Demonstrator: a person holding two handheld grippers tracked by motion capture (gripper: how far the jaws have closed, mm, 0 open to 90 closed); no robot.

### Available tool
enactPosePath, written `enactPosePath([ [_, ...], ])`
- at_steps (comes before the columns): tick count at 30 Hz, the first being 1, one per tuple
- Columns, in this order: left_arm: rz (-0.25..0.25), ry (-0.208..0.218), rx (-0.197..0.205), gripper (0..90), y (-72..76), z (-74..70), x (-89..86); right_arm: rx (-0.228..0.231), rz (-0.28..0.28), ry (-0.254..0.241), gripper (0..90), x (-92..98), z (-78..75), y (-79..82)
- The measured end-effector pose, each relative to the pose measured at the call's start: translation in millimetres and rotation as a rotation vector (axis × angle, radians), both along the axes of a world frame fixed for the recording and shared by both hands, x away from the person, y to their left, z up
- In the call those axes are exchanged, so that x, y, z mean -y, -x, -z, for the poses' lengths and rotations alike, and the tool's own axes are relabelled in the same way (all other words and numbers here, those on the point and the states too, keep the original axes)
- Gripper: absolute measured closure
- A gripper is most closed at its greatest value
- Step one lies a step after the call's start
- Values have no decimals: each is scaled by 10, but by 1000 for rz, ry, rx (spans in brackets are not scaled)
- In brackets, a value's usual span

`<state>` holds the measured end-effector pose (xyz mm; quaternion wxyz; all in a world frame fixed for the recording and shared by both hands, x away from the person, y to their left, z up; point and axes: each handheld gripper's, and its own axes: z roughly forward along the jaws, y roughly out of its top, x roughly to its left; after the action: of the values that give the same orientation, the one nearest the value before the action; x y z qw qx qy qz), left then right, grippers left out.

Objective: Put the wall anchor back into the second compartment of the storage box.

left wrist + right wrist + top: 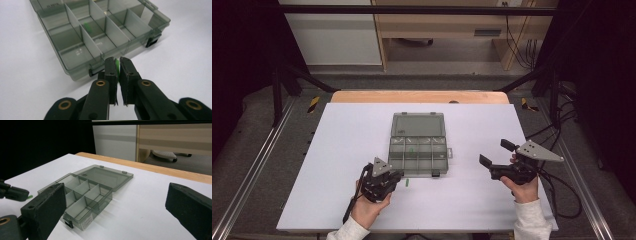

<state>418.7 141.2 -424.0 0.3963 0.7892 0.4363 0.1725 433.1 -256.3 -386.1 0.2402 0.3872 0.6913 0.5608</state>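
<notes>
A grey see-through compartment box [418,150] lies open mid-table, its lid [418,125] folded flat behind it. One middle compartment holds a small green piece [86,26]. My left gripper [118,61] is shut on another small green piece [117,66] just in front of the box's near wall. In the high view that gripper [399,177] hovers at the box's front left corner, a green bit [407,183] at its tip. My right gripper [497,153] stands open to the right of the box, nothing between its pads [47,206].
The white tabletop [337,150] has free room on both sides of the box. A wooden edge [419,96] runs along the far side. Black frame bars and cables [557,135] flank the table.
</notes>
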Motion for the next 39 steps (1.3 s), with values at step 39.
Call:
enactPosePath([
  [39,14,28,94,839,-845,-293,223,-4,1,7,35,-2,8,-11],
])
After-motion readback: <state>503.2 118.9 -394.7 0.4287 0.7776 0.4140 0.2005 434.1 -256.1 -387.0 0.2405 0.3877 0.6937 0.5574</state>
